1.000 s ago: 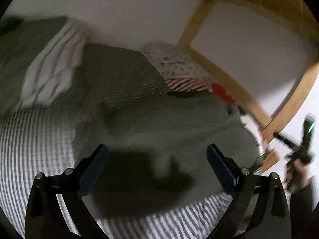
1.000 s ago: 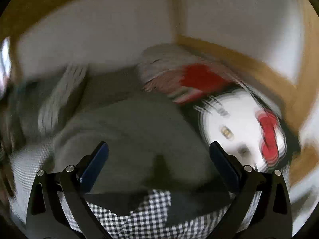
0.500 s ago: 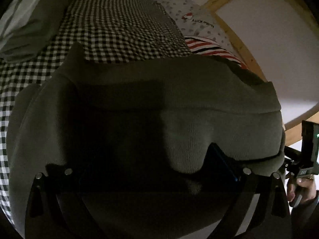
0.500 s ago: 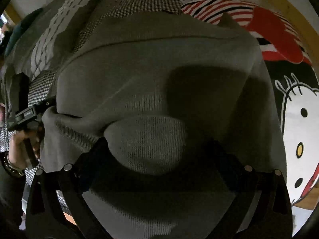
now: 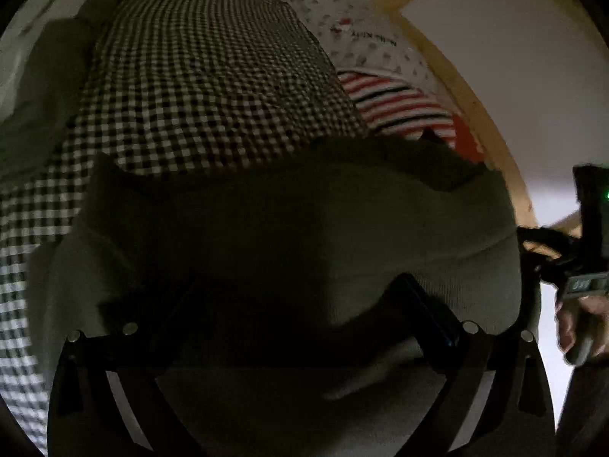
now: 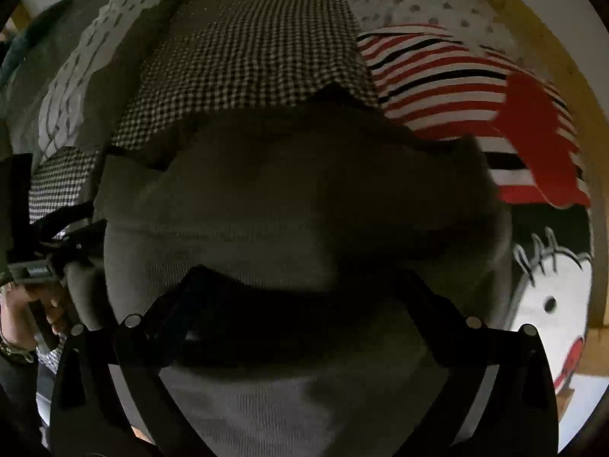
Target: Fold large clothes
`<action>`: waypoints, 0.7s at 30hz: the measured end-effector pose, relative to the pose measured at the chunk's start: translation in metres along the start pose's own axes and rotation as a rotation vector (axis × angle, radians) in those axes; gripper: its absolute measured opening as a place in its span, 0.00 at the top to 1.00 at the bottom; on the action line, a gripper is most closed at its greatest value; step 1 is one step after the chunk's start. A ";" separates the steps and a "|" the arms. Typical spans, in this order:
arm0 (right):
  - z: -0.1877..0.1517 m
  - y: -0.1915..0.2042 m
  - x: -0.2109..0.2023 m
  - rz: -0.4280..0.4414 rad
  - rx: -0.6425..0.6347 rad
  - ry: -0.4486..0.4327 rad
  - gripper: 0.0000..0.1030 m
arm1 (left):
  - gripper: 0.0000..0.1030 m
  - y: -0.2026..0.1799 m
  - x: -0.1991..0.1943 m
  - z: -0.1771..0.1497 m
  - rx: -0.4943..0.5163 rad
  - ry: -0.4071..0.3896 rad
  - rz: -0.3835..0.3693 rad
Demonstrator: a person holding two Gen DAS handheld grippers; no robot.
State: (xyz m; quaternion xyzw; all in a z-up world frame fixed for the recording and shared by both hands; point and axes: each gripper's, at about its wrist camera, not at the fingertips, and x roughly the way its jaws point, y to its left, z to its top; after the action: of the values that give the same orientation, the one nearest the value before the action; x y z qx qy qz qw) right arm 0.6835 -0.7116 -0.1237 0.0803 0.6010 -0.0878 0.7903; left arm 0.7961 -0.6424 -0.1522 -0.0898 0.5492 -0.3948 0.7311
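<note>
A large grey-green knit sweater (image 5: pixel 342 221) lies spread over a checked bed sheet (image 5: pixel 209 76) and fills both wrist views (image 6: pixel 285 198). My left gripper (image 5: pixel 300 304) points down at its near edge, jaws wide, with a bulge of knit lying between them in deep shadow. My right gripper (image 6: pixel 300 289) stands over the same near edge further right. Its jaws are closing around a fold of the knit, and the pads are still apart from it. A hand (image 5: pixel 578 327) on the right gripper's handle shows at the left view's right edge.
A dotted white pillow (image 5: pixel 365 38) and a red-striped cushion (image 6: pixel 456 76) lie beyond the sweater. A white cat-face cushion (image 6: pixel 552 304) sits to its right. A wooden frame (image 5: pixel 456 76) runs along the wall. Grey-and-white striped cloth (image 6: pixel 76 76) lies at the far left.
Both grippers have come down and forward onto the sweater's near edge. The knit now bulges up between each pair of fingers, and the right jaws have narrowed a little.
</note>
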 end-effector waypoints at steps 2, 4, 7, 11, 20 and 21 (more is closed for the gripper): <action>0.003 -0.007 -0.008 0.034 0.013 -0.049 0.59 | 0.18 0.006 -0.002 0.000 -0.014 -0.029 -0.055; 0.007 -0.016 -0.017 0.070 0.036 -0.098 0.74 | 0.29 0.007 -0.006 -0.002 -0.025 -0.050 -0.086; 0.016 -0.035 -0.029 0.145 0.075 -0.197 0.84 | 0.61 0.004 -0.023 0.003 -0.032 -0.096 -0.127; 0.026 -0.057 -0.041 0.252 0.167 -0.340 0.91 | 0.74 0.010 -0.045 0.026 -0.111 -0.221 -0.174; 0.035 -0.066 -0.011 0.146 0.208 -0.238 0.35 | 0.30 0.023 -0.020 0.026 -0.153 -0.171 -0.094; 0.027 -0.066 -0.027 0.137 0.201 -0.283 0.14 | 0.18 0.022 -0.030 0.025 -0.136 -0.198 -0.089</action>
State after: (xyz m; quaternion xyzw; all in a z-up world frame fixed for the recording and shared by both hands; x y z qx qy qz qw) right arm 0.6866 -0.7813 -0.0920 0.1867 0.4653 -0.1037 0.8590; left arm 0.8258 -0.6149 -0.1337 -0.2020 0.4952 -0.3777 0.7558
